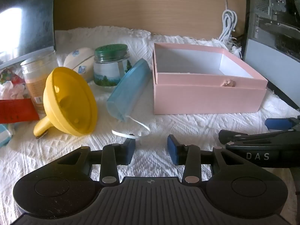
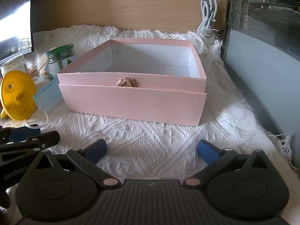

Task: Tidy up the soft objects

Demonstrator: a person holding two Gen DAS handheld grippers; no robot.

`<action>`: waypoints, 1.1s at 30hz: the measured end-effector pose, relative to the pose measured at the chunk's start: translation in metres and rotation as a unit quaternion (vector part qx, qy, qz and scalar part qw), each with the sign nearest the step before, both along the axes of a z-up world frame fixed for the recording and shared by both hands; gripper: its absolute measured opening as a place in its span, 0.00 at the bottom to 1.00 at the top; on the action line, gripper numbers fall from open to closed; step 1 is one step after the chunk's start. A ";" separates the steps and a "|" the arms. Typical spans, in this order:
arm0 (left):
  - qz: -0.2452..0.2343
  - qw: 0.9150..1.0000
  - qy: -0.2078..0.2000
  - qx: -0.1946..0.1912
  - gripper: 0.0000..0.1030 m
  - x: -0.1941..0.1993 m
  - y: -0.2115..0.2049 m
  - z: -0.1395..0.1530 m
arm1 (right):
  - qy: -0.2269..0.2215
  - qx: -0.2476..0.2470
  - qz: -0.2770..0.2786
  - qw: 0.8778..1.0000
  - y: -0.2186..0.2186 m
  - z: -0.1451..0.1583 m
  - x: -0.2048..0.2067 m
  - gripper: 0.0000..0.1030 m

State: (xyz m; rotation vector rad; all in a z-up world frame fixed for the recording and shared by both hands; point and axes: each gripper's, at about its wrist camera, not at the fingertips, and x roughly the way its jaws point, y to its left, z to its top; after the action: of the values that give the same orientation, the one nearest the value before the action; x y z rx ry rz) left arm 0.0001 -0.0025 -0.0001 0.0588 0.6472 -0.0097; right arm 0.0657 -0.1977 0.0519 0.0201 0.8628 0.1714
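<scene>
Both hand-held grippers spread, empty: left (image 1: 151,150), right (image 2: 151,150); pink box (image 2: 131,101) floor partly hidden

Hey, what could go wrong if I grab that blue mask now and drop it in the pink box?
1. The mask leans on the box, close to the yellow funnel and the green-lidded jar; the open left gripper could knock them.
2. Its white ear loop trails on the cloth near the fingertips and may snag.
3. The right gripper sits close by; the two could collide.
</scene>
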 end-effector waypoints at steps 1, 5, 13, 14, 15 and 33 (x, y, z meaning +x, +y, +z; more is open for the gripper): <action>0.000 1.000 -0.001 -0.026 0.42 0.000 0.003 0.001 | 0.000 0.000 0.000 1.000 0.000 0.000 0.000 1.00; 0.000 1.000 -0.001 -0.022 0.42 0.000 0.001 0.001 | 0.000 0.000 0.000 1.000 0.000 0.000 0.000 1.00; 0.001 1.000 -0.001 -0.020 0.42 0.000 0.000 0.001 | 0.000 0.000 0.000 1.000 0.000 0.000 0.000 1.00; 0.001 1.000 -0.001 -0.020 0.42 0.000 0.000 0.001 | 0.000 0.000 0.000 1.000 0.000 0.000 0.000 1.00; 0.001 1.000 -0.001 -0.020 0.42 0.000 0.001 0.001 | 0.000 0.000 0.000 1.000 0.000 0.000 0.000 1.00; 0.000 1.000 -0.001 -0.028 0.41 0.001 0.004 0.000 | 0.000 0.000 0.000 1.000 0.000 0.000 0.000 1.00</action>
State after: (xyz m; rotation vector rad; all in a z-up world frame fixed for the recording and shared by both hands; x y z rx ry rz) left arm 0.0015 0.0015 -0.0004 0.0046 0.6444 -0.0268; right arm 0.0657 -0.1973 0.0516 0.0206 0.8629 0.1715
